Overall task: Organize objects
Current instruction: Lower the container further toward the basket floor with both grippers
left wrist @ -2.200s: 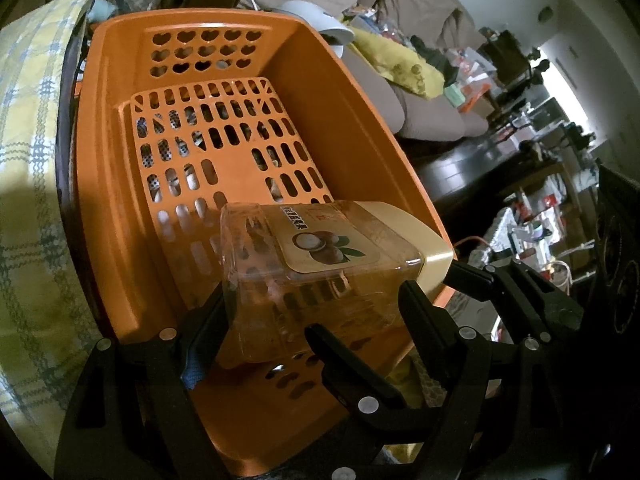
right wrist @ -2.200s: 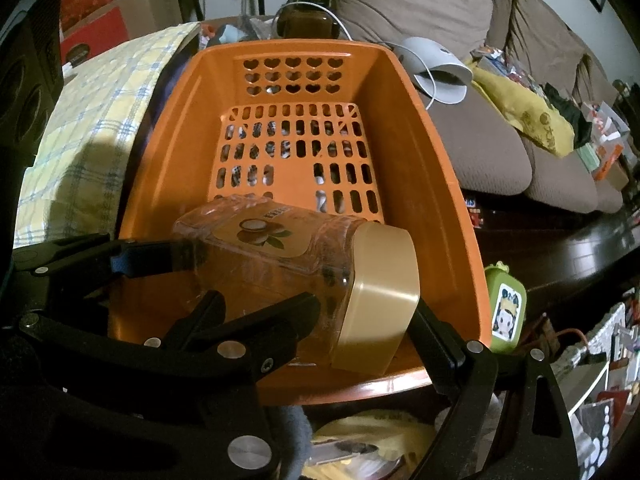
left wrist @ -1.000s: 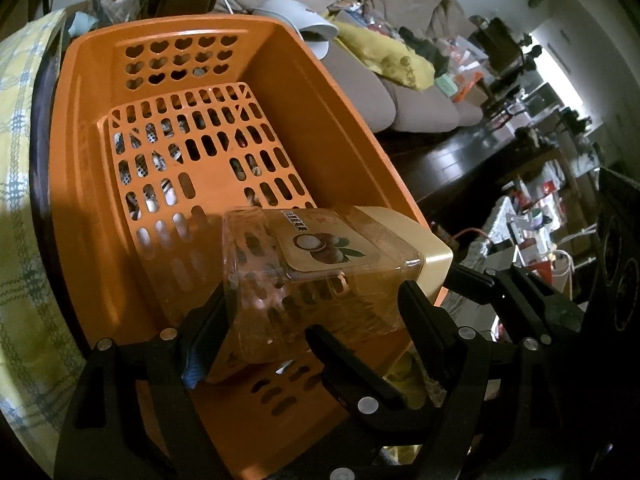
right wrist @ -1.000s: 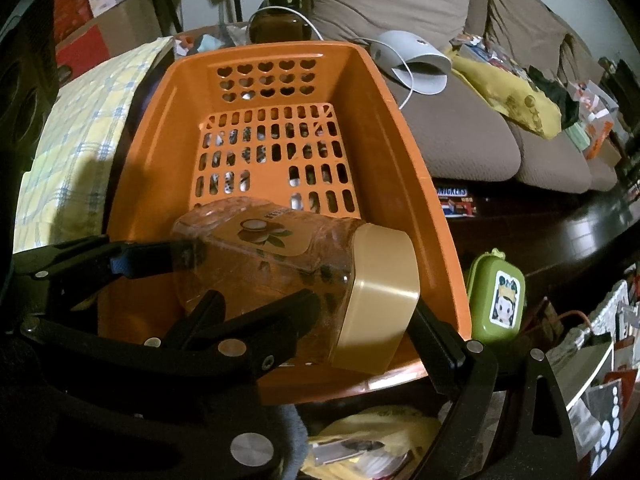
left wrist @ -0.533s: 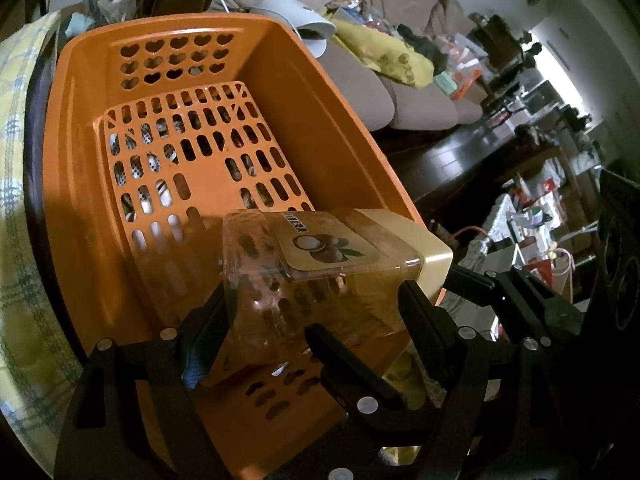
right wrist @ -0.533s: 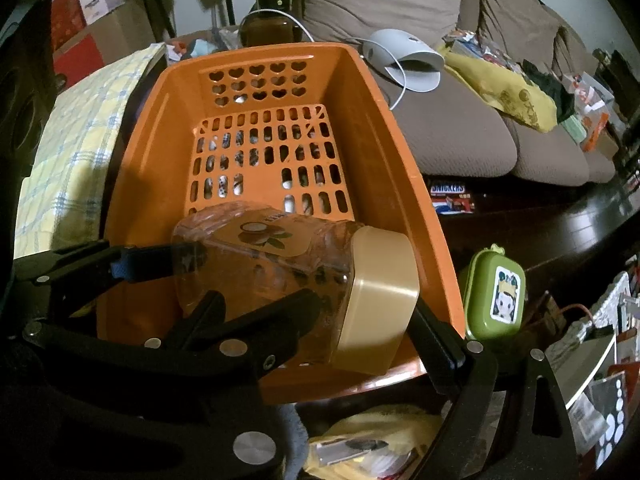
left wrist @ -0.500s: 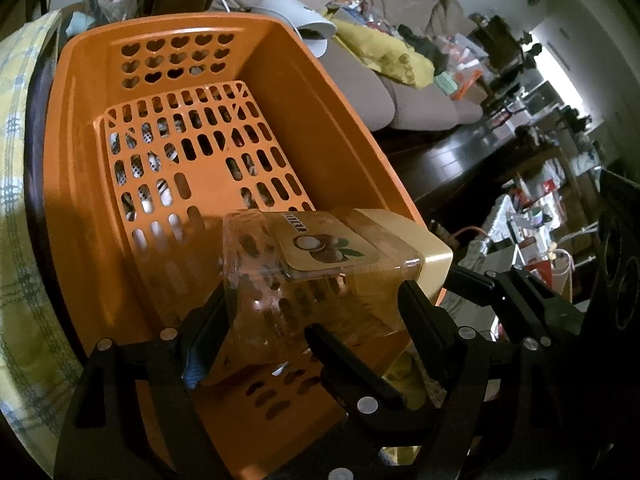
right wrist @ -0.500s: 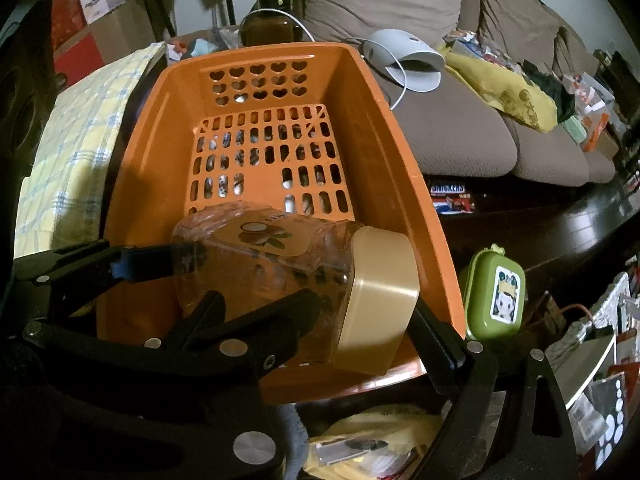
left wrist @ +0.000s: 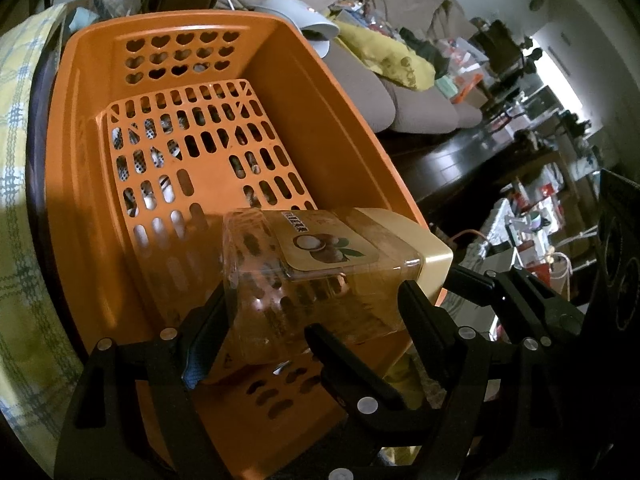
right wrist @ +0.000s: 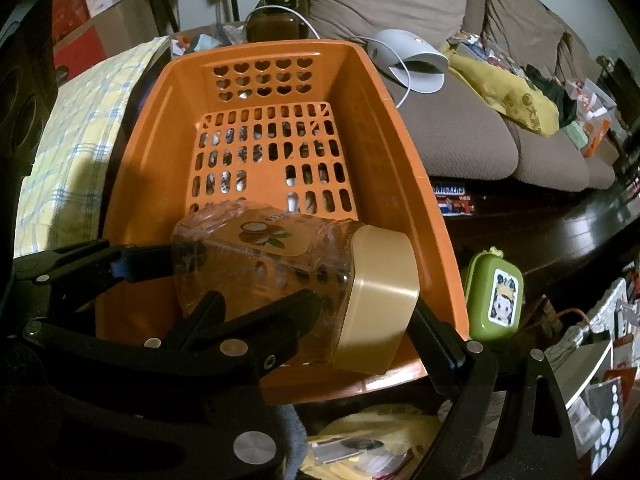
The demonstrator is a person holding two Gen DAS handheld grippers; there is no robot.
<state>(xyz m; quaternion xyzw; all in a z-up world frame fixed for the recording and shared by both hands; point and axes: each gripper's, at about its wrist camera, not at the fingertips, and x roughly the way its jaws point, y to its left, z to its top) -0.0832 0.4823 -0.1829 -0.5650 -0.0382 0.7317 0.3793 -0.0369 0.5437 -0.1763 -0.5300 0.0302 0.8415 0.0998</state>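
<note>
Left wrist view. Left gripper (left wrist: pixel 312 312): black fingers (left wrist: pixel 204 328) closed against both sides of a clear plastic jar (left wrist: pixel 316 276), which lies on its side in the grip. The jar has a cream-gold lid (left wrist: pixel 430 258) pointing right and a label (left wrist: pixel 324 242) with a nut picture facing up. It is held over the near end of an orange basket (left wrist: pixel 80 208), whose slotted floor and heart-shaped end holes hold nothing else. A second black gripper shows at the lid end. A yellow checked cloth (left wrist: pixel 16 200) lies left of the basket; a brown sofa (left wrist: pixel 400 100) stands to its right.

Right wrist view. Right gripper (right wrist: pixel 312 312): one finger (right wrist: pixel 436 344) presses the lid (right wrist: pixel 380 300), the other crosses the body of the jar (right wrist: pixel 264 264), so it holds the same jar. The left gripper's blue-padded finger (right wrist: pixel 120 264) meets the jar's base. The jar sits above the near part of the basket (right wrist: pixel 400 184). A green case (right wrist: pixel 496 300) rests just outside the basket's right wall. A white device (right wrist: pixel 416 64) lies on the sofa (right wrist: pixel 460 136).
</note>
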